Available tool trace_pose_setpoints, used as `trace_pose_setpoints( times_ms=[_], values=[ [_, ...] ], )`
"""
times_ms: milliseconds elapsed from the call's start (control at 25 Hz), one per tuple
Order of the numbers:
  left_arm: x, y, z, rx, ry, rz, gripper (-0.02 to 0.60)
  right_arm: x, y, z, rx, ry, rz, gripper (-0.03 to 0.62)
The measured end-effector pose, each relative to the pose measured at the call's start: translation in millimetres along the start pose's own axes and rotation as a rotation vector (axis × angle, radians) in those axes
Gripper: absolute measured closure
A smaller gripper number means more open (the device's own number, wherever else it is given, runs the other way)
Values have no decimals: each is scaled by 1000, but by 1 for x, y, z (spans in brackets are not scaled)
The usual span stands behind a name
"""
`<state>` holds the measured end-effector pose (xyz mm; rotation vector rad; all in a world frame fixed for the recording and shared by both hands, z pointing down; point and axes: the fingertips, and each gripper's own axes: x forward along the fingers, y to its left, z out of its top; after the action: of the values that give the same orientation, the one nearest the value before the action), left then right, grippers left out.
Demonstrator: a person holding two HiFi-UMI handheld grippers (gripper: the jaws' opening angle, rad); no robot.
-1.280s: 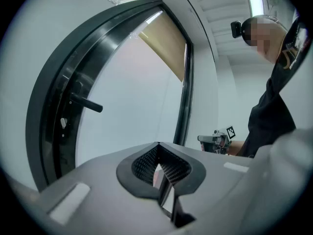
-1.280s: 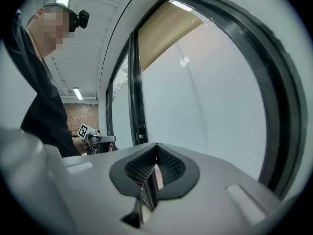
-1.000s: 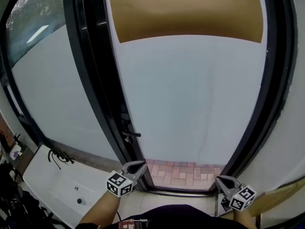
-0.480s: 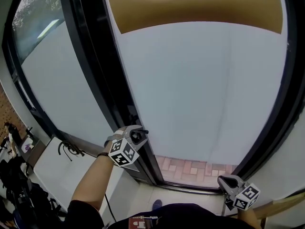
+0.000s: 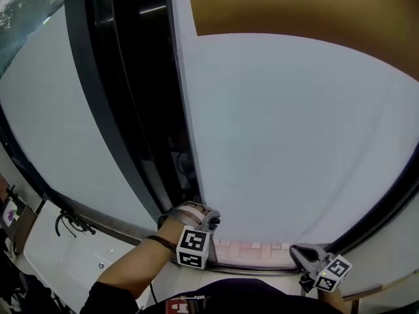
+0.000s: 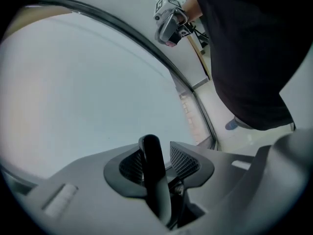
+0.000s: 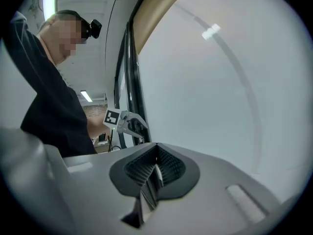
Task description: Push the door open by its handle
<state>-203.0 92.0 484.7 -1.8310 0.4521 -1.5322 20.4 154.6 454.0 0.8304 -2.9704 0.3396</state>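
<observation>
Left gripper (image 6: 158, 156) is up at the door's (image 5: 294, 142) latch edge, where the frosted glass meets the black frame (image 5: 131, 110). It is angled downward, with its marker cube toward the person. The black lever handle (image 6: 151, 153) stands upright between its jaws. The jaws are partly open and have just been closing in. The handle lies against the left pad (image 6: 131, 164). A sliver of glass shows between the handle and the right pad (image 6: 186, 160), so it is not a clamped grip. The handle sits on the door's left edge, low on the panel. From the head view it is mostly covered by the gripper.

Right gripper (image 7: 155, 171) is held low and off to the right, well apart from the handle and pointing at the glass. Its jaws are pressed together with nothing in them. It isn't touching the door.

The door is one big pale frosted pane with a brown band (image 5: 294, 5) across the top. A strip of brick paving (image 5: 252, 248) shows at the foot of the glass. Left of the frame is another frosted panel (image 5: 46, 123), with a white counter (image 5: 59, 260) below it. The person wears a dark top, and the bare left forearm (image 5: 134, 270) reaches up to the handle.
</observation>
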Motion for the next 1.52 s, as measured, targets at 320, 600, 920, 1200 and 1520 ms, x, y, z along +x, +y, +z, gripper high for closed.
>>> trace_pose_setpoints(
  times_ms=[320, 600, 920, 1200, 1520],
  values=[
    [21, 2, 1, 27, 177, -34, 539, -9, -29, 11, -4, 27, 104, 594],
    [35, -1, -11, 80, 262, 20, 583, -19, -49, 0, -1, 55, 298, 594],
    [44, -9, -21, 143, 352, -14, 583, -20, -63, -10, 58, 33, 429, 594],
    [43, -26, -33, 201, 430, -62, 583, -15, -64, -9, 58, -13, 473, 594],
    [61, -29, -51, 241, 451, -86, 584, -26, -60, -15, 35, -32, 493, 594]
  ],
)
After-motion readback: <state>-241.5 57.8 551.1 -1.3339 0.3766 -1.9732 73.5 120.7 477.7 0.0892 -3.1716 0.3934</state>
